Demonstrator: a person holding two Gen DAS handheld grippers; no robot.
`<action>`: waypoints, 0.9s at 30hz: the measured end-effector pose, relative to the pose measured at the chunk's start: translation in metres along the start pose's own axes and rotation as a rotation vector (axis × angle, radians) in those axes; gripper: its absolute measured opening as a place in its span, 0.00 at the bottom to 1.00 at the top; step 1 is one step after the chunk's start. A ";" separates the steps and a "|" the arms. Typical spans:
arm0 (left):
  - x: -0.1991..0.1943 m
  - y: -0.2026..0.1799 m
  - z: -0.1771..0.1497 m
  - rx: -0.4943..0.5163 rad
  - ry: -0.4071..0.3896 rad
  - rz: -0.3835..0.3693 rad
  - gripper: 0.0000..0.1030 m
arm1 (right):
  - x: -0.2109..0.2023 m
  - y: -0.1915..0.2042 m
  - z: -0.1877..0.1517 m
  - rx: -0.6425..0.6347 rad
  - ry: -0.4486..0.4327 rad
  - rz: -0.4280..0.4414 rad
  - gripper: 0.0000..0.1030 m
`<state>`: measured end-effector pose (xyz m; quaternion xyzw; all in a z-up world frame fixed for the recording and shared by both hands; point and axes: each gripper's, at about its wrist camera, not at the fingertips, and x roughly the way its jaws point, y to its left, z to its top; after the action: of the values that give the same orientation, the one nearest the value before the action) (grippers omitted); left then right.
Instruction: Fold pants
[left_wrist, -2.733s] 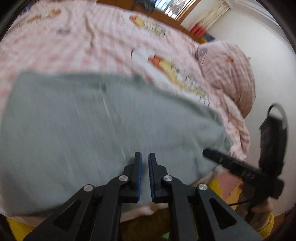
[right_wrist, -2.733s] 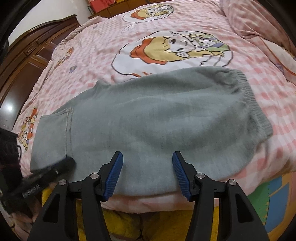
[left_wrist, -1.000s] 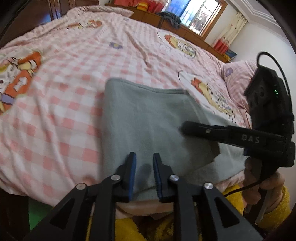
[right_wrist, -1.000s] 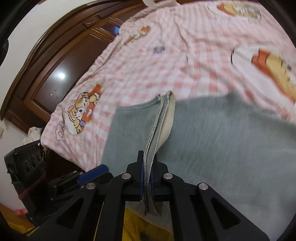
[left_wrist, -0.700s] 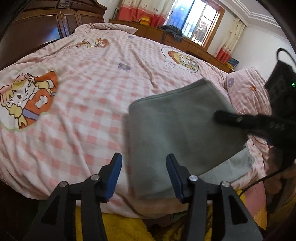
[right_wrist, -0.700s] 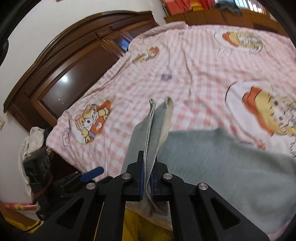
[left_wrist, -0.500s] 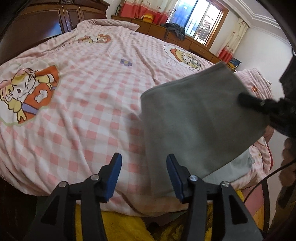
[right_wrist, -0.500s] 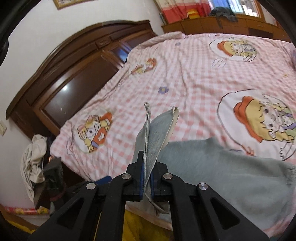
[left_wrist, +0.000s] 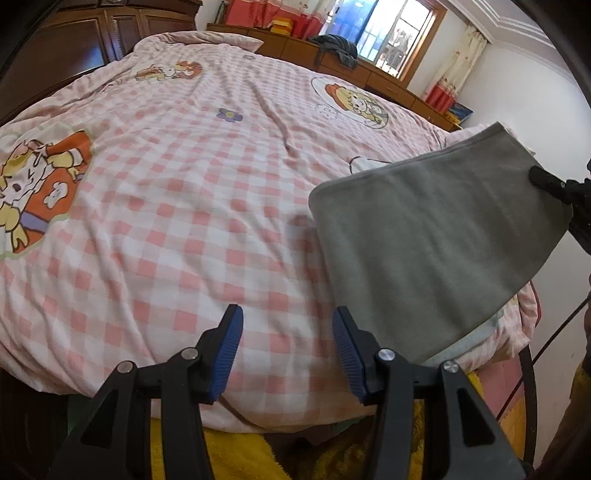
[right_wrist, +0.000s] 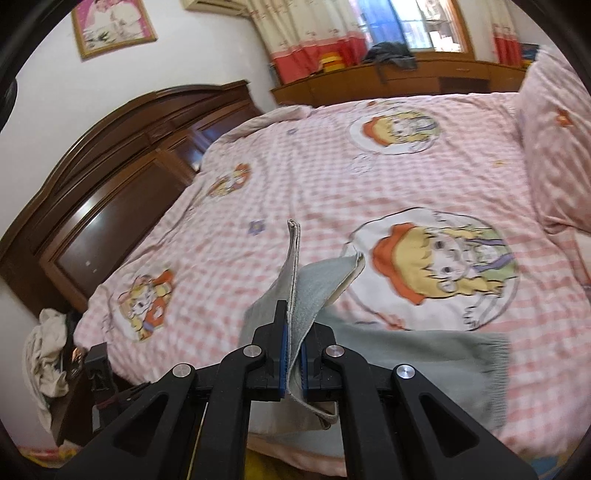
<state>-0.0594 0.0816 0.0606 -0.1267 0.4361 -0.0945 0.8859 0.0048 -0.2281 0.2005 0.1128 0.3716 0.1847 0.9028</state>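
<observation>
The right hand-held gripper (right_wrist: 291, 360) now pinches the soft grey pants (left_wrist: 436, 236) higher above the pink checked bed (left_wrist: 184, 206), folding them over. The left hand-held gripper (left_wrist: 287, 349) has spread, empty.

Daylight from the window (left_wrist: 384, 33) beyond the bed (left_wrist: 184, 192) lights both views evenly; fisheye bending darkens corners, and the right wrist view is motion-blurred.

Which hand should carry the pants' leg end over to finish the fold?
Right. The right tongs are shut on the lifted end of the pants, with the waistband on the bed. The left tongs are open and hold nothing, over bare quilt beside the pants.
</observation>
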 end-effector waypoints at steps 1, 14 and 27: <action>0.001 -0.002 0.000 0.007 0.003 0.000 0.51 | -0.004 -0.005 0.000 0.004 -0.005 -0.009 0.05; 0.020 -0.037 0.005 0.102 0.039 -0.013 0.51 | -0.002 -0.102 -0.035 0.155 0.049 -0.177 0.05; 0.051 -0.084 0.011 0.218 0.085 -0.032 0.51 | 0.050 -0.183 -0.102 0.315 0.167 -0.266 0.05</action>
<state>-0.0242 -0.0109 0.0546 -0.0323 0.4586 -0.1606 0.8734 0.0102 -0.3667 0.0352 0.1867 0.4810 0.0124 0.8565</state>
